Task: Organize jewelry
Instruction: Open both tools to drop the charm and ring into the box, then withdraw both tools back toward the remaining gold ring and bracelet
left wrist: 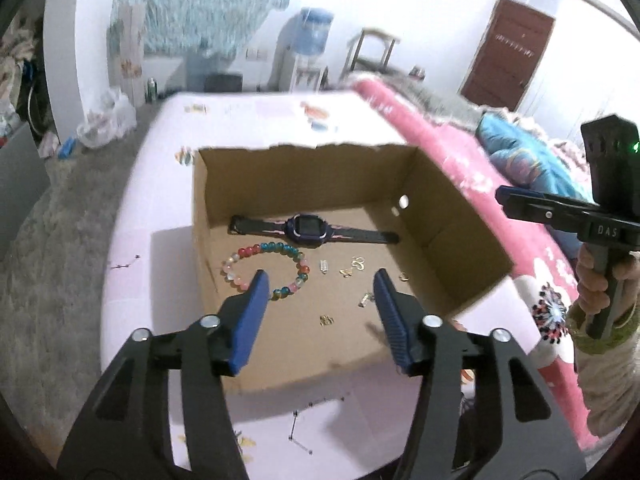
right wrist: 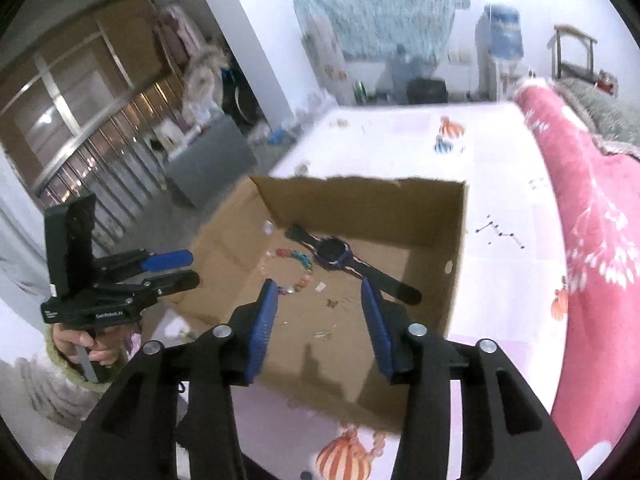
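An open cardboard box sits on a pale pink sheet. Inside lie a dark wristwatch, a multicoloured bead bracelet and several small gold charms. My left gripper is open and empty above the box's near part, its left finger over the bracelet's edge. My right gripper is open and empty above the box floor near the watch strap. Each gripper also shows in the other's view, the right one beyond the box's right wall and the left one left of the box.
A pink floral blanket lies right of the box. The sheet ends at a grey carpet on the left. A water dispenser, a stool and a brown door stand at the back.
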Motion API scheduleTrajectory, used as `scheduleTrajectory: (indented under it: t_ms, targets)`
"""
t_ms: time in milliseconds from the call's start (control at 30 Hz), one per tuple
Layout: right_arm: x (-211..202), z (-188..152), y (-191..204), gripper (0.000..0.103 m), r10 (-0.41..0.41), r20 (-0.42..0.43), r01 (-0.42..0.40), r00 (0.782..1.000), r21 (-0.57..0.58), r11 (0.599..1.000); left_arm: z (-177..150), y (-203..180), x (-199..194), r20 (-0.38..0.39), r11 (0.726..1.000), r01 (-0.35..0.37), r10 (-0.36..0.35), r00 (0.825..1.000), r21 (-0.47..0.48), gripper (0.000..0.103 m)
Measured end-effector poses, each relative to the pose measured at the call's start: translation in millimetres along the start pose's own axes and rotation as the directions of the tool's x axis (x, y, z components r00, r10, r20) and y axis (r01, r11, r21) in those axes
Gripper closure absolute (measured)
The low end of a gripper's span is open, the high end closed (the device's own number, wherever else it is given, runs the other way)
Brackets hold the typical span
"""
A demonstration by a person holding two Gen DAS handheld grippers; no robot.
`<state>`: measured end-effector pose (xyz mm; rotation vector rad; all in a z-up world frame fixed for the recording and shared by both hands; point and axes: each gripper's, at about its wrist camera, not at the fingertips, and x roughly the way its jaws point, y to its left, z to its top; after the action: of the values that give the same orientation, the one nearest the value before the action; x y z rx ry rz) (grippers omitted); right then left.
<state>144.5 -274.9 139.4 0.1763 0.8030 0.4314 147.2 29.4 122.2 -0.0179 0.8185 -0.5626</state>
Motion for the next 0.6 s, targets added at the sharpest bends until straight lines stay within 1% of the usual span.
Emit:
scheduleTrajectory:
  t_ms: [67, 133, 233, 300, 433, 533, 600]
  targets:
    - [-19, -14, 6, 0.055, 0.024, 0.040, -0.024, 0.999, -0.007, 1.000, -10, 0, -15, 0.029, 1.000, 0.005, -0.005, 1.000, 0.005, 0.042]
    - [-33, -30, 12, 0.055, 0.037, 0.065, -0.036, 0.997, -0.008, 0.999, -23, 0, -28, 0.045, 1.000, 0.014, -0.014, 0.999, 0.002, 0.041]
    - [-42, -57, 17, 0.054, 0.025, 0.068, -0.025, 0.997, 0.006, 1.000, -42, -2, -38, 0.055, 1.000, 0.016, -0.016, 0.998, -0.001, 0.040]
    - [-39, -76, 18, 0.054, 0.000, 0.053, -0.002, 0.999, 0.028, 1.000, -52, -6, -36, 0.051, 1.000, 0.018, -0.019, 0.999, 0.009, 0.039]
    - [-25, -109, 8, 0.054, -0.041, 0.009, 0.039, 0.999, 0.116, 0.993, -75, -21, -18, -0.003, 0.999, 0.009, -0.009, 1.000, 0.040, 0.039]
    - [-9, -131, -5, 0.054, -0.101, -0.044, 0.107, 0.994, 0.181, 0.978, -89, -35, -1, -0.037, 0.996, -0.022, 0.025, 0.999, 0.091, 0.039]
    - [1, -138, -10, 0.054, -0.136, -0.072, 0.148, 0.988, 0.200, 0.969, -96, -42, 12, -0.064, 0.992, -0.050, 0.058, 0.996, 0.119, 0.039]
